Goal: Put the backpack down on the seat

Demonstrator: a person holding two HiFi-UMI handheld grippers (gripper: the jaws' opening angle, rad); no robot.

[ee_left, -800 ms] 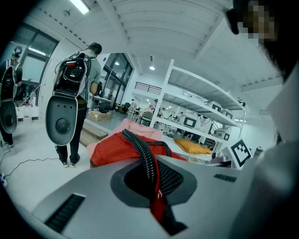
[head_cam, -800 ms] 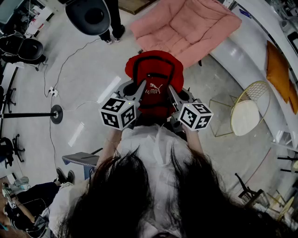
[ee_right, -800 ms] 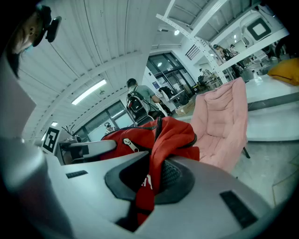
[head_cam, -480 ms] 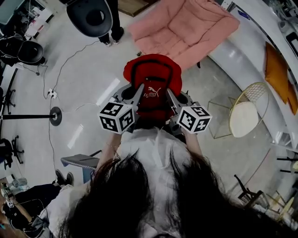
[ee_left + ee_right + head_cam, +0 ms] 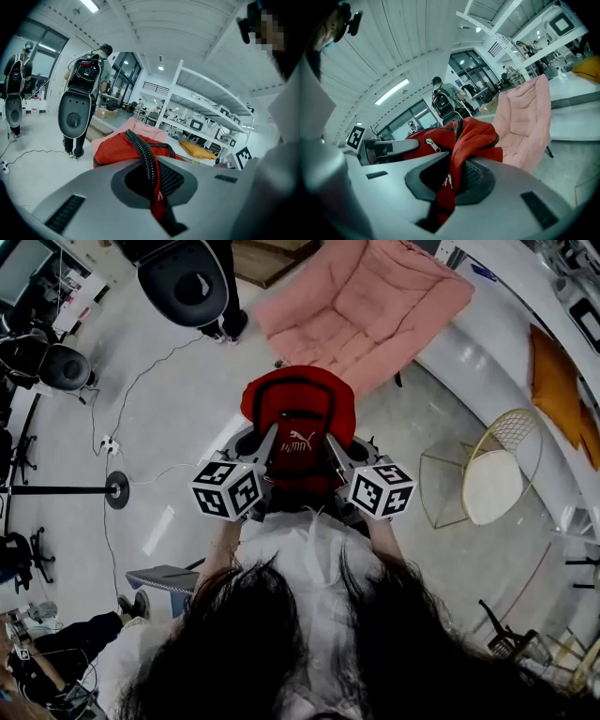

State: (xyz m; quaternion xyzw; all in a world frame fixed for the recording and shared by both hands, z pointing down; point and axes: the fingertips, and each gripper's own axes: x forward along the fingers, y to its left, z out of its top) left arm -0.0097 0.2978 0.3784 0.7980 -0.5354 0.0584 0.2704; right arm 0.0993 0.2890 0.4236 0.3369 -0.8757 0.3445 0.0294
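Observation:
A red backpack (image 5: 298,424) with black trim and a white logo hangs in front of me above the floor, held from both sides. My left gripper (image 5: 266,448) is shut on its left edge, pinching red fabric and a black ribbed strap (image 5: 146,161). On the other side my right gripper (image 5: 334,454) is shut on a fold of red fabric (image 5: 454,176). The pink cushioned seat (image 5: 370,304) stands just beyond the backpack; in the right gripper view the pink seat (image 5: 525,129) shows to the right of the bag.
A person with a dark backpack rig (image 5: 185,277) stands at the far left of the seat. Cables (image 5: 122,404) and a round stand base (image 5: 116,489) lie on the floor at the left. A white counter (image 5: 497,352) and a gold wire stool (image 5: 497,474) are at the right.
The backpack and both grippers have moved forward, closer to the pink seat. Both grips are unchanged.

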